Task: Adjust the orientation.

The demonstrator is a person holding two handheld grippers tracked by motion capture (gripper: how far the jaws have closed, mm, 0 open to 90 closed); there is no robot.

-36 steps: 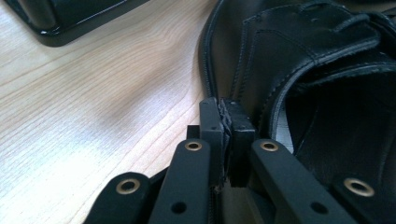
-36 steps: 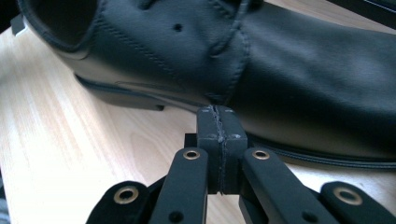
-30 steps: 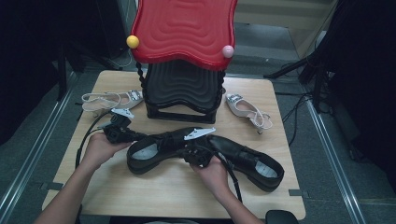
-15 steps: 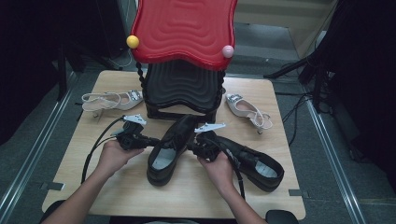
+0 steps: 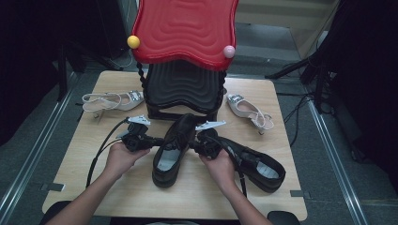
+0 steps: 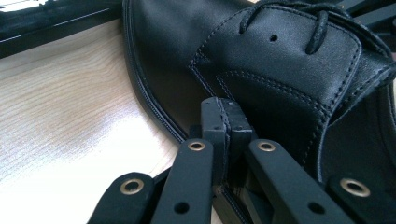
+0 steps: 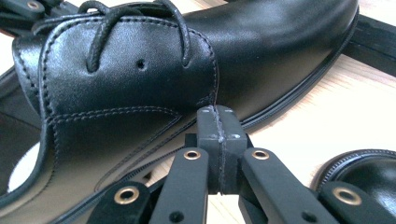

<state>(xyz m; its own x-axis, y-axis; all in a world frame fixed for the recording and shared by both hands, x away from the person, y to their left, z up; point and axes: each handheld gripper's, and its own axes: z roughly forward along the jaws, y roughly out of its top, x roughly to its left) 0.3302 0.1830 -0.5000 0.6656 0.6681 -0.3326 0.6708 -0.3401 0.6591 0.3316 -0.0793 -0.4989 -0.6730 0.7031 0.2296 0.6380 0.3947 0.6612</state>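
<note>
A black lace-up shoe (image 5: 172, 149) is seen mid-counter, its long axis running from the near edge toward the far edge, toe toward the black rack (image 5: 184, 89). It is flanked by the closed left tool (image 5: 155, 140) and closed right tool (image 5: 193, 143), pressed against its sides.

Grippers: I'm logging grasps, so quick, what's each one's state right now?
Left gripper: shut, tips against the black shoe, gripping nothing.
Right gripper: shut, likewise.

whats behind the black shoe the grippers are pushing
Behind the black lace-up shoe stands a black ribbed shoe rack with a red wavy top. Its toe covers part of the rack's base.
</note>
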